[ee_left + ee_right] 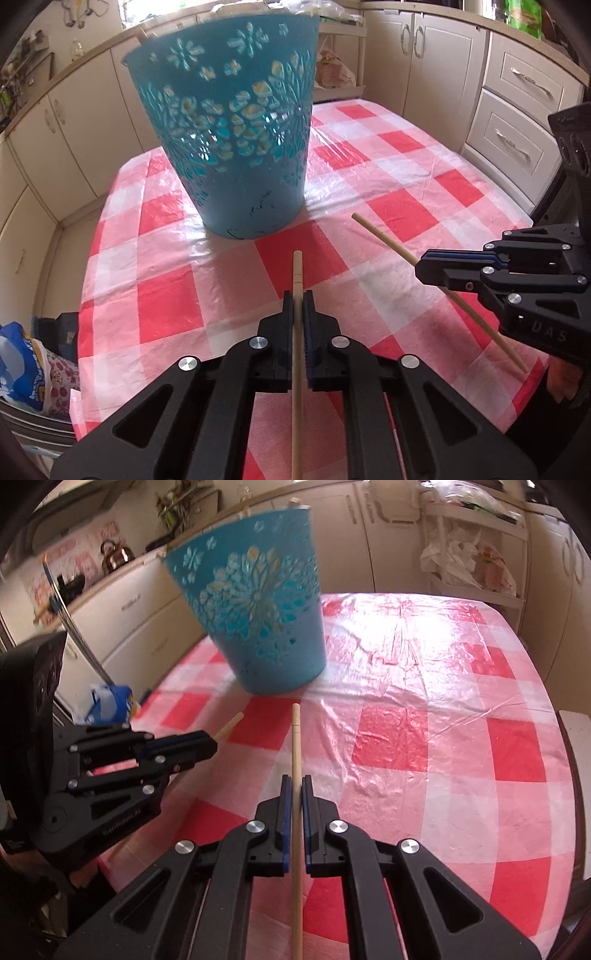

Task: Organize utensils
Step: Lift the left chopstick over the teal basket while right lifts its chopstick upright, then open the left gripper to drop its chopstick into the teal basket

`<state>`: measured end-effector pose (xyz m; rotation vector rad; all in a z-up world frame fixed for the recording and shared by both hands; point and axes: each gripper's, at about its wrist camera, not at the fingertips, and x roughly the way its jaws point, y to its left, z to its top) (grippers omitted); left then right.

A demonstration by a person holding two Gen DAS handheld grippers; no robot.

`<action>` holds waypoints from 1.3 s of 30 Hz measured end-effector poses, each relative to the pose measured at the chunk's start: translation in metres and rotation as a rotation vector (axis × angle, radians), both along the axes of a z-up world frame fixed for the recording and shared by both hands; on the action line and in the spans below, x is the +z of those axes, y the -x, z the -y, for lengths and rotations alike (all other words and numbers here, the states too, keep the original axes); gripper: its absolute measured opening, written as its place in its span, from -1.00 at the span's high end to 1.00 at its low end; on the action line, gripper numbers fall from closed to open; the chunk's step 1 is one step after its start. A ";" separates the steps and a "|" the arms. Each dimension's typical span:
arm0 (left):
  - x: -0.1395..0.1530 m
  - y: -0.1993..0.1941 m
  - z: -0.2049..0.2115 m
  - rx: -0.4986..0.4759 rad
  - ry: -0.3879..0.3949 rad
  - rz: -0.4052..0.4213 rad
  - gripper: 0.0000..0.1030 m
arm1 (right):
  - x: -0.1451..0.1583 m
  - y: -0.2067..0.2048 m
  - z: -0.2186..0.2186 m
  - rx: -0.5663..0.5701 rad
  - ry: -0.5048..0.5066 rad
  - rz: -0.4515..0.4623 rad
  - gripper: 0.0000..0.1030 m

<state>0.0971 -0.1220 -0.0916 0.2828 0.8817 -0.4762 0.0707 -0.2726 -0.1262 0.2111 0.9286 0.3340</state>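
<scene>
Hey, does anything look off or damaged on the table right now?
Only small things: the teal bin has dark scuffs near its base, and the plastic cover on the checked tablecloth is wrinkled. Nothing is spilled.

The bucket's (236,147) top rim ran out of the left wrist view's upper edge, and its contents stayed hidden behind the wall; only pale stubs showed at the rim, too blurred to name. In the right wrist view the bucket (258,620) was smeared. The left chopstick (297,332) and the right one (296,812) were both cut off by the near edge. Where the left gripper (210,745) appeared in the right wrist view, it hid most of its stick.
</scene>
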 end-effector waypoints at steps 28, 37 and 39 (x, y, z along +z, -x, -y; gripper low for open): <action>0.223 -0.063 -0.068 0.144 0.706 0.563 0.91 | -0.008 0.001 0.019 -0.069 -0.177 0.053 0.88; 0.202 -0.118 -0.039 0.291 0.719 0.618 0.90 | -0.008 0.000 0.020 -0.062 -0.179 0.055 0.88; 0.193 -0.121 -0.035 0.300 0.700 0.613 0.90 | -0.008 0.000 0.020 -0.062 -0.178 0.057 0.88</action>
